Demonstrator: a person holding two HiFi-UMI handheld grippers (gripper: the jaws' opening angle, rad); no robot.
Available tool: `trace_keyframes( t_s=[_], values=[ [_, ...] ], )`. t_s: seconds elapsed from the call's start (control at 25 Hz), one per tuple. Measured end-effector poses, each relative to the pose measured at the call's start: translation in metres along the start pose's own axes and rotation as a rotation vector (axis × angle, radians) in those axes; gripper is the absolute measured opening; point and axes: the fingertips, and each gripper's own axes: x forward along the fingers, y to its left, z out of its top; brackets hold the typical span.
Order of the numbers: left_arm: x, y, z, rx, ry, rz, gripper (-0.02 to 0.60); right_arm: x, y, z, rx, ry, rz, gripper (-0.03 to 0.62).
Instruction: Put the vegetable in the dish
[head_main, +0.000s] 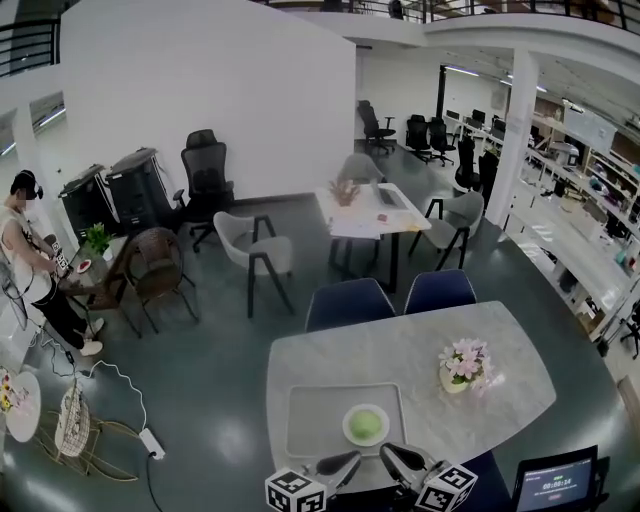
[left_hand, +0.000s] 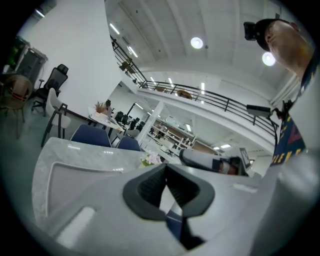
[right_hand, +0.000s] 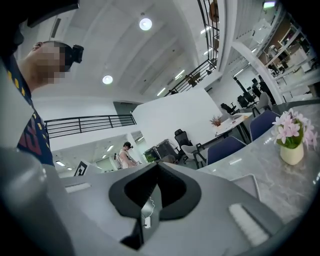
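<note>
A round green vegetable (head_main: 366, 423) lies on a white dish (head_main: 347, 430), which stands on a grey tray (head_main: 310, 420) on the marble table (head_main: 400, 355). Both grippers hover at the table's near edge, just short of the dish and tilted upward. My left gripper (head_main: 338, 465) (left_hand: 167, 185) is to the dish's near left, its jaws together and holding nothing. My right gripper (head_main: 400, 460) (right_hand: 156, 187) is to the near right, also shut and holding nothing. Neither gripper view shows the dish or the vegetable.
A vase of pink flowers (head_main: 463, 368) (right_hand: 290, 135) (left_hand: 150, 159) stands right of the tray. A small screen (head_main: 555, 485) sits at the near right corner. Two blue chairs (head_main: 348, 300) stand at the table's far side. A person (head_main: 30, 265) stands far left.
</note>
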Motion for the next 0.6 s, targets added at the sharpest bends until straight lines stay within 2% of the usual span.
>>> trace_keyframes(
  t_s=[0.2, 0.6],
  values=[
    [-0.004, -0.010, 0.000, 0.040, -0.003, 0.006, 0.002, -0.005, 0.006, 0.002, -0.008, -0.020, -0.003, 0.006],
    [-0.008, -0.012, -0.013, 0.038, 0.011, 0.022, 0.002, -0.013, 0.011, -0.012, -0.027, -0.003, -0.006, 0.006]
  ],
)
